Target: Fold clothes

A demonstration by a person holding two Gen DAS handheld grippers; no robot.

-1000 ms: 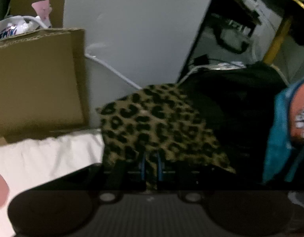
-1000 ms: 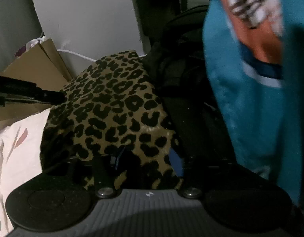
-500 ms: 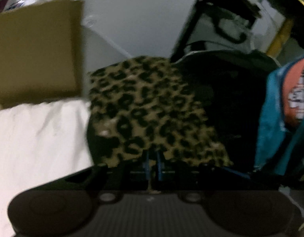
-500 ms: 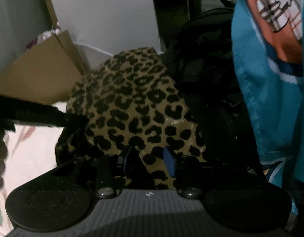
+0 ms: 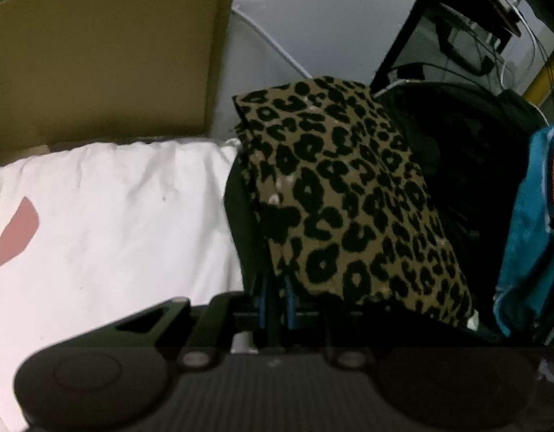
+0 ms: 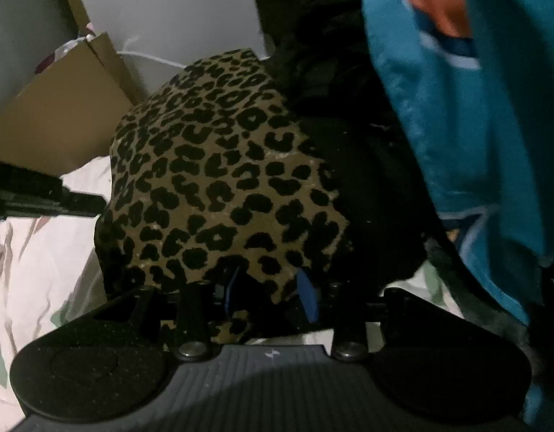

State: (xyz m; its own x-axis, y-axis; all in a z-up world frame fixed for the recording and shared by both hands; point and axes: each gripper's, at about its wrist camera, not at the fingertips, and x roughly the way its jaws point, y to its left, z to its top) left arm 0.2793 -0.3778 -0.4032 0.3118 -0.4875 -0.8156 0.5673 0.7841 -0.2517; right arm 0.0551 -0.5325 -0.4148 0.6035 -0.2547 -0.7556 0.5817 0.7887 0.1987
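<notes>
Leopard-print garment (image 6: 219, 180) doubled over, tan w/ blk spots

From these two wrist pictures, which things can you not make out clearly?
- Left wrist view: the left tool tips, buried under the leopard cloth.
- Right wrist view: whether the right tool pinches the cloth; folds hide the contact.
- Both views: the teal garment, cut by the right edge and blurred.
- The black heap: too dark to identify.

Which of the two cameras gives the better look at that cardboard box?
The left wrist view: the cardboard box fills the upper left, its broad face and top edge plain behind the white bedding. The right wrist view shows only a smaller, darker slice at the left edge, partly behind the leopard cloth.
</notes>
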